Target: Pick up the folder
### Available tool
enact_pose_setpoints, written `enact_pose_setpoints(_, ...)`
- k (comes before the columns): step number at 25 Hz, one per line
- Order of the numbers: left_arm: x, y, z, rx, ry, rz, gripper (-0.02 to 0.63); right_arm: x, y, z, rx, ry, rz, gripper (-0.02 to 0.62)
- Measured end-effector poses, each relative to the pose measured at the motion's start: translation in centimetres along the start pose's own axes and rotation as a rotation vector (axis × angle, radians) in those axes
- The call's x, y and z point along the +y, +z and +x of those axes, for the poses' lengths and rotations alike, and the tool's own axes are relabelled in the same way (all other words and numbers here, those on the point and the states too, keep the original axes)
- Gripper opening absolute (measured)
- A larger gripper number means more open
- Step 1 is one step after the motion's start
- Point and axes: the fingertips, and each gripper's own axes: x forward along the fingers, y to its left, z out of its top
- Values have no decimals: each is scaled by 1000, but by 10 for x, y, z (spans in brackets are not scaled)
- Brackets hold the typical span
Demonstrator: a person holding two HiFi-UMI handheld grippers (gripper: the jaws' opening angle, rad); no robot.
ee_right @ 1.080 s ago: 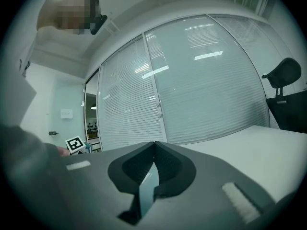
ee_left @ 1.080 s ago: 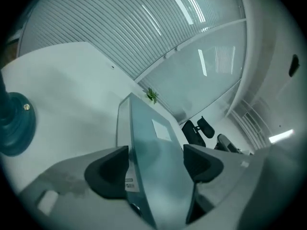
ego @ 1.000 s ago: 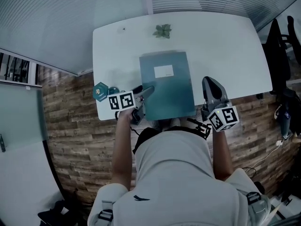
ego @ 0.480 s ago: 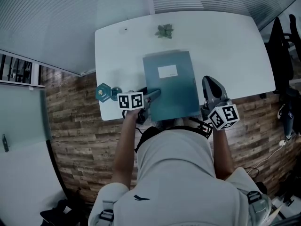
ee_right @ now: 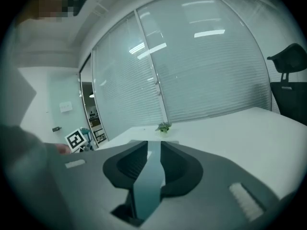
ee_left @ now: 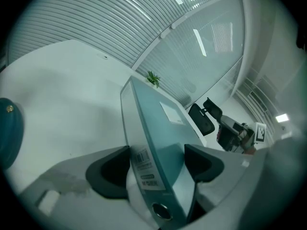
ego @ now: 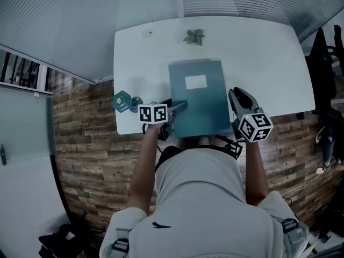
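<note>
From the head view, we judge the grasp to be half made and the lift not yet begun. The folder [ego: 198, 98] lies at the middle of the table's [ego: 258, 52] near edge, label up. The left hand-held gripper [ego: 181, 106] reaches onto the folder's left near corner. The right hand-held gripper [ego: 235, 93] sits just beside its right edge. A small plant [ego: 194, 36] by the far edge and a teal hexagonal thing [ego: 122, 101] near the left near corner stand well apart from the folder.

In the left gripper view, the jaws stand fairly wide with the folder's spine end [ee_left: 144, 164] between them. One pad lies against the labelled spine, and the other seems to press on the teal cover, so we read this as a hold on the folder.

In the right gripper view, the jaws are only a narrow slit apart and have just been opening. A teal strip fills the slit. We cannot tell whether it is the folder's edge between the pads or its cover seen beyond them, and nothing looks clamped.

Next, as we judge it, the right jaws need to spread wider and take the right edge before both hands rise together. A folder lifted by one corner alone would likely sag or twist.
</note>
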Motion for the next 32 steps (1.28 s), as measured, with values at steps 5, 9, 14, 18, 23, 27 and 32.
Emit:
enact_pose_setpoints(5, -1, 1, -1, -2, 0, 3, 376, -13, -50, 22, 306, 21, 36, 227)
enact_pose_setpoints(9, -1, 1, -1, -1, -3, -1, 376, -13, -103, 30, 584, 73, 94, 322)
enact_pose_setpoints(14, -1, 1, -1, 1, -4, -6, 373, -5, -128, 41, 718, 149, 204, 388)
enact_pose_setpoints(18, -1, 2, 0, -8, -3, -18, 370, 1, -136, 53, 722, 230, 337, 428)
enact_pose_setpoints(23, 0, 4, -1, -21, 0, -37, 371, 2, -135, 55, 710, 242, 354, 426)
enact_pose_setpoints(27, 0, 4, 0, -28, 0, -48, 370, 2, -135, 55, 686, 235, 366, 423)
enact_pose_setpoints(32, 1, 5, 0, -39, 2, -68, 371, 6, -127, 60, 569, 193, 446, 470)
